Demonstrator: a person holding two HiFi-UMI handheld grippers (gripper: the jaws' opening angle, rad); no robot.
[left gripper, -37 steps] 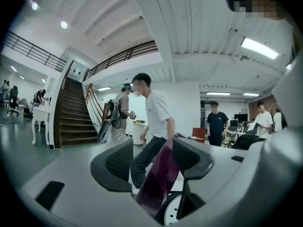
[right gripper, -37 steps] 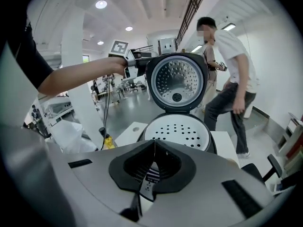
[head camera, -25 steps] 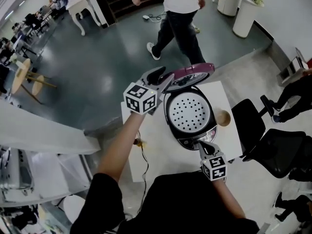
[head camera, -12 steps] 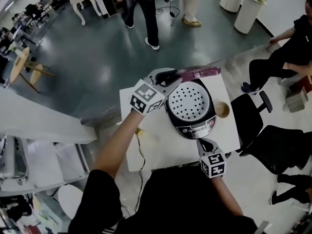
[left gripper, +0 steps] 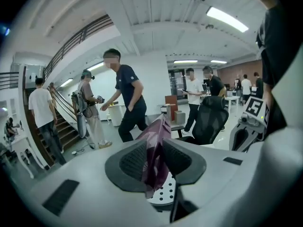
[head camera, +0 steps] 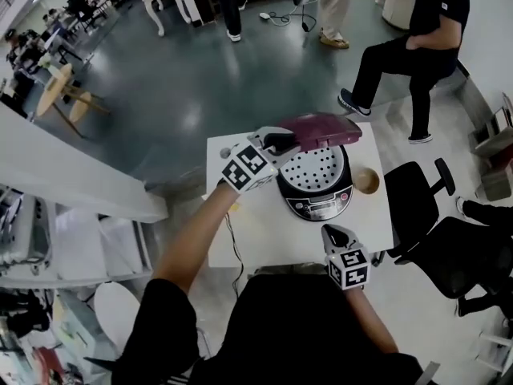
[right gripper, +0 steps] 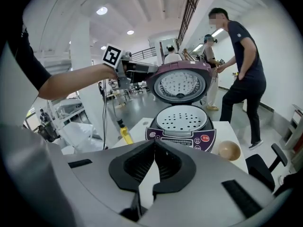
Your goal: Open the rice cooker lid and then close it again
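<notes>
Beyond white table (head camera: 256, 235): glossy dark grey floor (head camera: 200, 87); right of table: black office chair (head camera: 413, 203); far left beyond table: wooden stool (head camera: 52, 88).

the rice cooker (head camera: 319, 197) stands on the table (head camera: 248, 243), toward its far right part. its lid (head camera: 321, 129) hangs tilted over the cooker's open top, joined at the cooker's far side. a bowl (head camera: 367, 180) sits on the table just right of the cooker. a chair (head camera: 413, 195) stands further right of the cooker, off the table. a cable (head camera: 232, 239) runs over the table left of the cooker, toward the near edge. behind the cooker and to its right, past the table, is a person (head camera: 413, 30).
</notes>
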